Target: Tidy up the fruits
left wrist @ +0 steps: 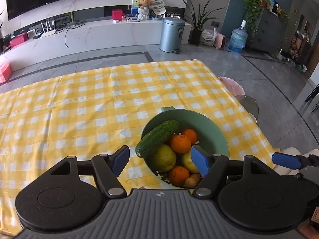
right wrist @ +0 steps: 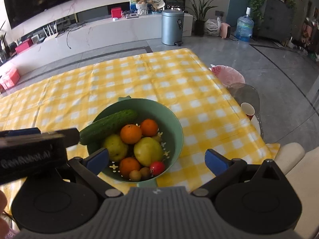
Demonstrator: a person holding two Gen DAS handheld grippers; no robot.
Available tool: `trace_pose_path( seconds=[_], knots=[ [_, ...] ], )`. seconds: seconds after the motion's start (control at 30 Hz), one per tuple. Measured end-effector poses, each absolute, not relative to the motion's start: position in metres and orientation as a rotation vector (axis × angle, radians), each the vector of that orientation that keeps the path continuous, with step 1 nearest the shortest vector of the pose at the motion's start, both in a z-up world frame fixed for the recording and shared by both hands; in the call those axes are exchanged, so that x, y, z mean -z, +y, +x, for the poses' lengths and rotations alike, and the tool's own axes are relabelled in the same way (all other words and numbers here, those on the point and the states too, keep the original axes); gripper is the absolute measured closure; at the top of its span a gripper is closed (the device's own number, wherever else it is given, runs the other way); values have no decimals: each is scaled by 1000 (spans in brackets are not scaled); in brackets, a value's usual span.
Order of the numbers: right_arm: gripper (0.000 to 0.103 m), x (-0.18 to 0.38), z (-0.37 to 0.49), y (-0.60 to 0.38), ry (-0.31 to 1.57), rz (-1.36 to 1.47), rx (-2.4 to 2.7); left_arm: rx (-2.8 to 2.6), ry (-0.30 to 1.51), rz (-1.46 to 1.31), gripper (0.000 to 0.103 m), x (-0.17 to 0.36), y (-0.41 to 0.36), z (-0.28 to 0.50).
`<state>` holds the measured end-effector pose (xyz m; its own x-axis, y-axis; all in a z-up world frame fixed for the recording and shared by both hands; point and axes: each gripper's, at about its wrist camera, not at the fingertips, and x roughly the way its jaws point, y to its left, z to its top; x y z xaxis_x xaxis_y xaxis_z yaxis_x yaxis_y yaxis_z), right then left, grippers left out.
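Observation:
A green colander bowl point(left wrist: 209, 123) point(right wrist: 169, 115) stands on the yellow checked tablecloth. In it lie a cucumber point(left wrist: 157, 137) point(right wrist: 109, 126) leaning on the rim, several oranges point(left wrist: 181, 143) point(right wrist: 131, 133), two yellow-green pears point(left wrist: 165, 158) point(right wrist: 148, 151), small brown fruits point(right wrist: 139, 173) and a small red fruit point(right wrist: 157, 167). My left gripper point(left wrist: 160, 160) hovers open over the bowl's near left side, one finger above the fruit, gripping nothing. Spanning the bowl's near rim, my right gripper point(right wrist: 157, 160) is wide open and holds nothing. The left gripper's body point(right wrist: 30, 153) shows at the left of the right wrist view.
The tablecloth point(left wrist: 89, 103) point(right wrist: 139, 75) covers the table to its far and right edges. Off the right edge sit a pink plate point(right wrist: 229, 73), a paper cup point(right wrist: 247, 109) and a clear chair back. A grey bin point(left wrist: 172, 33) stands on the floor beyond.

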<state>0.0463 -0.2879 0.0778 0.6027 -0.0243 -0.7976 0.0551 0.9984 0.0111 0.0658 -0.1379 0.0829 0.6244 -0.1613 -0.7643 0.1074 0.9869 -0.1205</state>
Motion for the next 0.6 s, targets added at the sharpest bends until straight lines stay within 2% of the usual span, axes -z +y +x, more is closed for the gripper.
trace_pose_path(
  seconds=[0.33,0.6],
  knots=[
    [4,-46,59,-304,971,17,81,171,932,-43,21,-52,-164,80],
    [4,-26,68,-314,962,63,55,109,888,-10,21,-45,-171,79]
  ],
)
